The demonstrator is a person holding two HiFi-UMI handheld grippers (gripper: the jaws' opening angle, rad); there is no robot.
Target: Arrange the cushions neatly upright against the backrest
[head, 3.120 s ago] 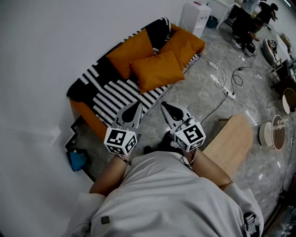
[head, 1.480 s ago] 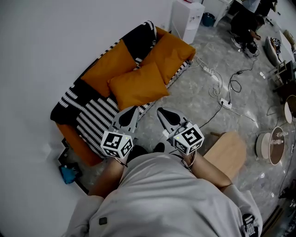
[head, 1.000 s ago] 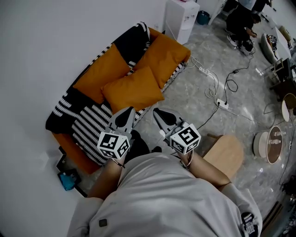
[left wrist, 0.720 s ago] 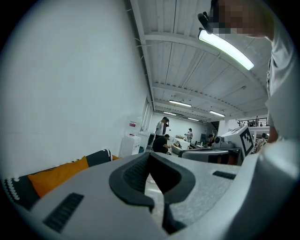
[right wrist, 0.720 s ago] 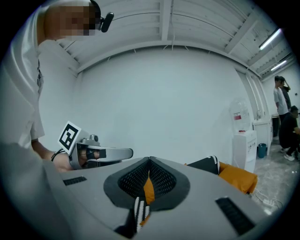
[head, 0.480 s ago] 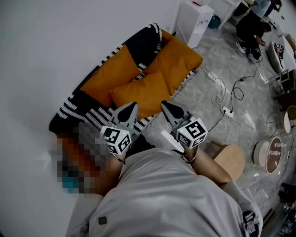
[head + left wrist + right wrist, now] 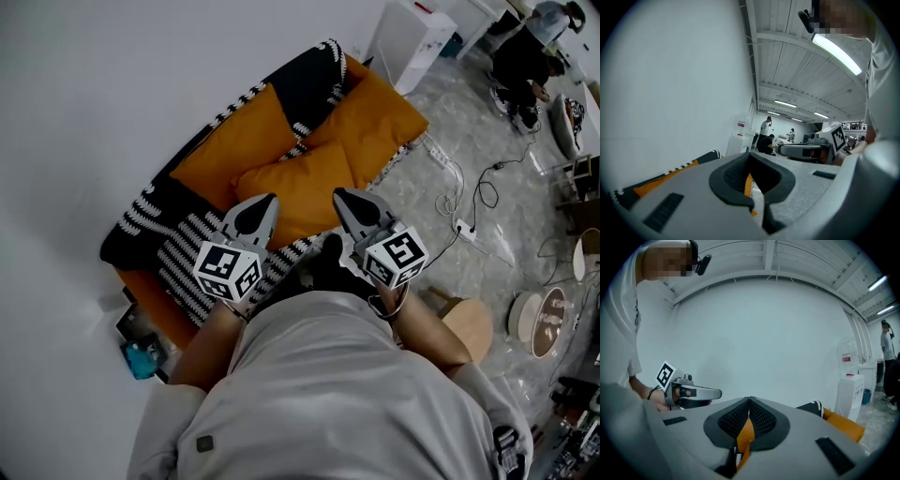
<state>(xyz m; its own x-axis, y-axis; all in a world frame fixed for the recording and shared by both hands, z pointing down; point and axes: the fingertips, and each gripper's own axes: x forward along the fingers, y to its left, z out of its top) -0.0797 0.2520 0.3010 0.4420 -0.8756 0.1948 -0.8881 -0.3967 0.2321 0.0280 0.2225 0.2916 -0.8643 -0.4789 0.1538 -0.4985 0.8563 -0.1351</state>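
Jaws: clenched pad to pad on both tools, with nothing pinched; only a sliver of orange from the sofa beyond shows through each gap.
Left hand-held gripper [image 7: 253, 214]: held low in front of the person, tip aimed at the near edge of the seat, apart from every cushion.
Right hand-held gripper [image 7: 352, 208]: level with the left one and near it, likewise empty and short of the sofa.
Front cushion [image 7: 302, 186]: orange, slumped on the seat ahead of both tips and not against the backrest; probably the one to take first.
Back cushions: the left back cushion [image 7: 232, 142] and the right back cushion [image 7: 377, 111] lean on the backrest with a dark gap between them.
Sofa [image 7: 155, 298]: draped in a black-and-white striped throw [image 7: 192, 255] that looks loose.
Step in hand: the approach, as I read it; no grasp made yet.
How to do it well: part both sets of jaws before contact and bite deep on the front cushion's two upper corners or its seam. Lift rather than drag, so the throw does not ruck. Stand the cushion in the gap, then square up the other two.
Floor [image 7: 441, 234]: cables [image 7: 483, 183] and a wooden stool [image 7: 466, 323] lie to the right, so footing is worth minding.
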